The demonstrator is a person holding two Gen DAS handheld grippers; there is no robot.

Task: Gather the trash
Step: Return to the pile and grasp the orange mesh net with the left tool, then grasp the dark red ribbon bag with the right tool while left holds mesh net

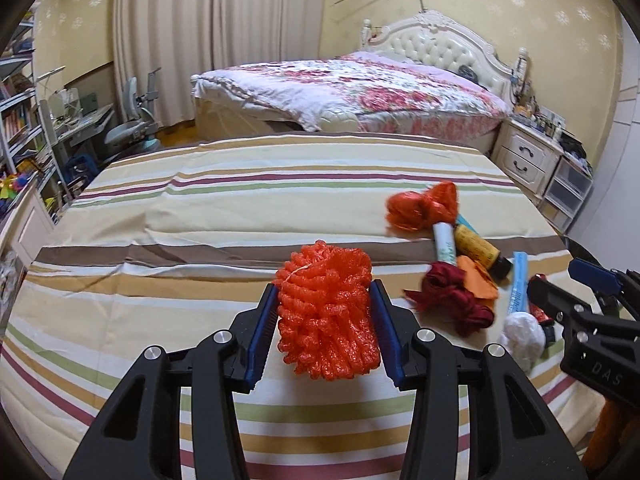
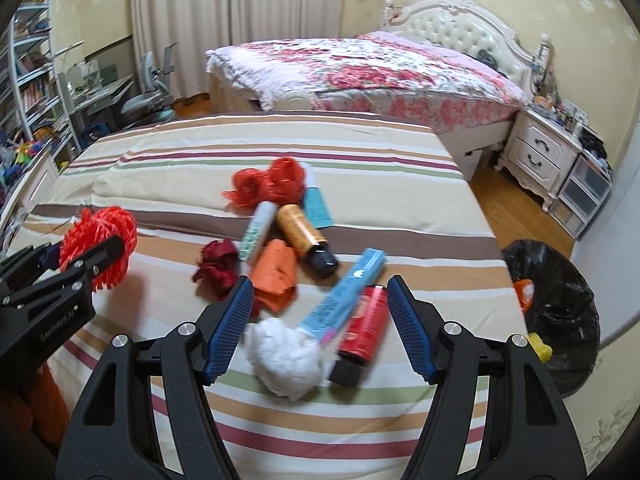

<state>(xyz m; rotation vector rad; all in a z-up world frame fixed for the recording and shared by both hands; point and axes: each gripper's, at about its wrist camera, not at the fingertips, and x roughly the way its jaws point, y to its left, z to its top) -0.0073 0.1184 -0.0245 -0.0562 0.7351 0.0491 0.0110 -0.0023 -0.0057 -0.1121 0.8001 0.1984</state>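
Note:
My left gripper (image 1: pixel 324 288) is shut on a bright orange foam net (image 1: pixel 328 332), held above the striped bed sheet (image 1: pixel 168 216); the right wrist view shows that gripper (image 2: pixel 86 254) and the net (image 2: pixel 100 232) at far left. My right gripper (image 2: pixel 320 292) hangs open over a pile of trash. Under its jaws lie a white tissue ball (image 2: pixel 284 356), a blue box (image 2: pixel 348 292) and a red bottle (image 2: pixel 366 320), none of them gripped. Further back lie an orange paper (image 2: pixel 276 276), a dark red wad (image 2: pixel 216 268), an amber bottle (image 2: pixel 304 236), a white tube (image 2: pixel 256 236) and a red mesh bag (image 2: pixel 268 184).
A bin lined with a black bag (image 2: pixel 560 280) stands on the floor at the bed's right edge, with orange and yellow scraps in it. A second bed (image 2: pixel 372 72) and a white nightstand (image 2: pixel 540 152) stand behind. Shelves and a desk (image 2: pixel 96 96) fill the left.

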